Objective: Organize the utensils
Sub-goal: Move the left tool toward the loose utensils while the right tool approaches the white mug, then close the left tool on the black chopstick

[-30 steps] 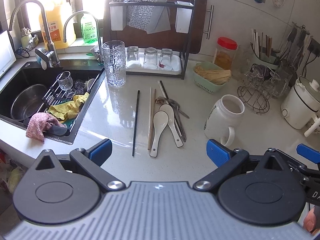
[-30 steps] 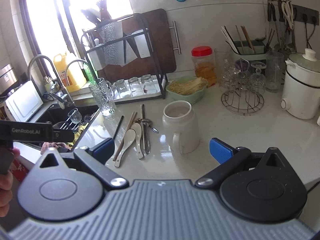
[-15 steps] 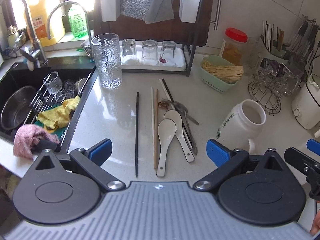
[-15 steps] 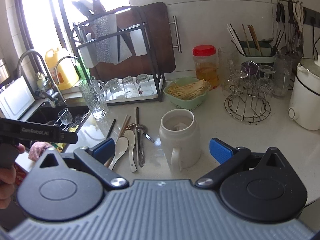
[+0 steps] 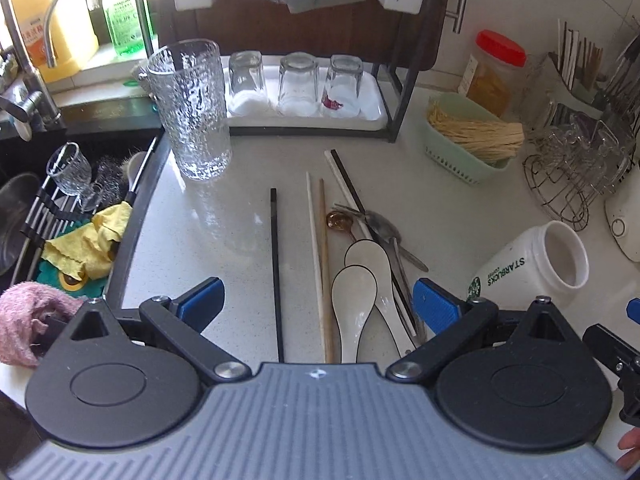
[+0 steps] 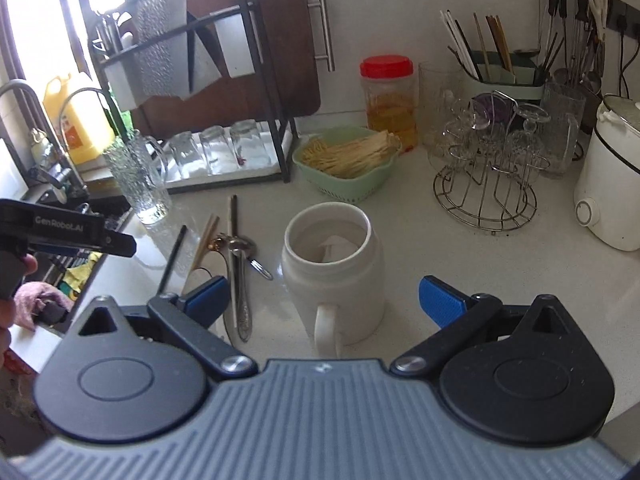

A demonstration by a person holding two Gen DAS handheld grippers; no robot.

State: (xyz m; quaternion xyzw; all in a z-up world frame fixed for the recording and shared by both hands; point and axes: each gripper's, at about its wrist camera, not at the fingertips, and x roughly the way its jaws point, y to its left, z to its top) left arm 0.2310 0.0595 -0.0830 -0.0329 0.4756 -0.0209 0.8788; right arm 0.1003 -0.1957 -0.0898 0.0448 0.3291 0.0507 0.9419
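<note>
- Both tongs are spread wide and empty: left gripper hangs over the utensil pile, right gripper straddles the white mug.
- Utensils lie loose on the counter, between the sink and the mug — black chopstick off alone, wooden chopsticks just beside the ceramic spoons.
- Spoons look glazed, so probably slick and chippable — I'd pinch the handle.
- Chopsticks: light, stiff, thin and flat on the counter, likely to roll. Grab mid-length.
</note>
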